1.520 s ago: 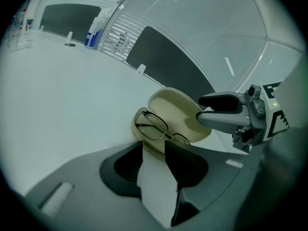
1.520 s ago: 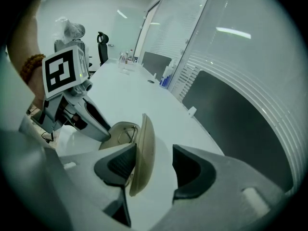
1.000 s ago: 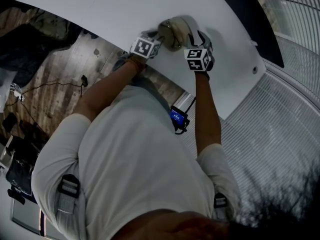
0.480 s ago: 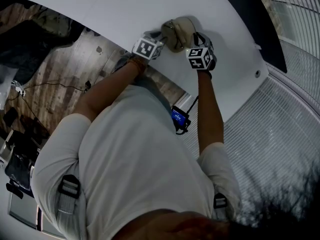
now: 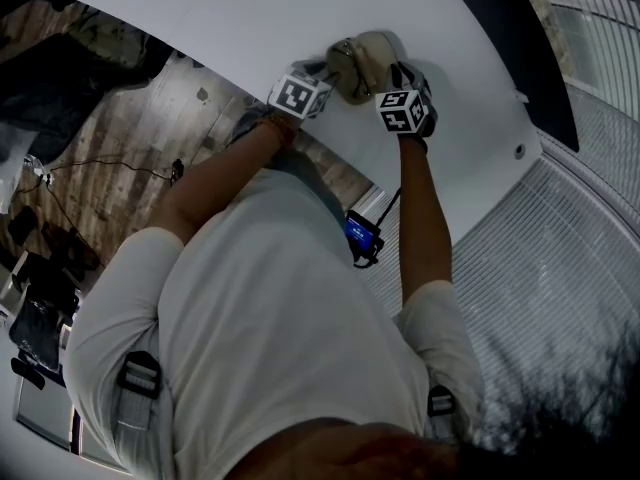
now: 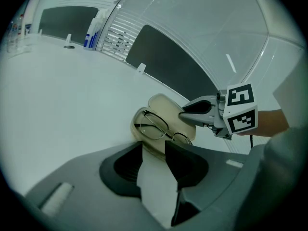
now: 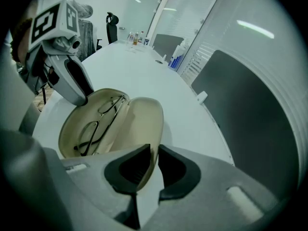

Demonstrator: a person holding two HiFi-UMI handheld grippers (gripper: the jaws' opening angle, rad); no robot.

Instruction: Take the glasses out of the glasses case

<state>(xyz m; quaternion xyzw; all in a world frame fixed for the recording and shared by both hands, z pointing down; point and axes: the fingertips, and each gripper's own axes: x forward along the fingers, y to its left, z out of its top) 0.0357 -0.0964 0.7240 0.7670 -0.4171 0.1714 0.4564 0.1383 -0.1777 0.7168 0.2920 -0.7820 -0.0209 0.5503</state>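
Glasses case: a beige clamshell glasses case (image 5: 362, 58) lay open near the edge of a white table (image 6: 62, 90), right in front of the person
Glasses: thin dark-framed glasses (image 6: 159, 129) lay inside the lower half of the case, not yet lifted out
Left gripper: the left gripper (image 6: 154, 146) had its jaws closed part-way on the end rim of the lower half, seemingly to pin the case down so it could not slide or tip
Right gripper: the right gripper (image 7: 154, 150) pinched the thin rim of the lid (image 7: 142, 121); its jaws had just been closing in from wide apart, and only a narrow gap was left with the lid's edge in it
Why held so: one gripper on each half probably held the hinge spread and the glasses exposed
Task progress: judged as opening done and removal yet to begin; one gripper would need to let go and reach in for the frame
In the way: both grippers crowded the small case, and the lid stood just beside the glasses, leaving little room to reach in
Around: bottles (image 7: 137, 36) and an office chair (image 7: 111, 23) stood well apart at the table's far end; a dark panel (image 6: 178, 66) ran along the wall behind; a small blue device (image 5: 357, 236) hung at the person's waist
Risk: the thin frame could snag on the case rim or slip from the jaws
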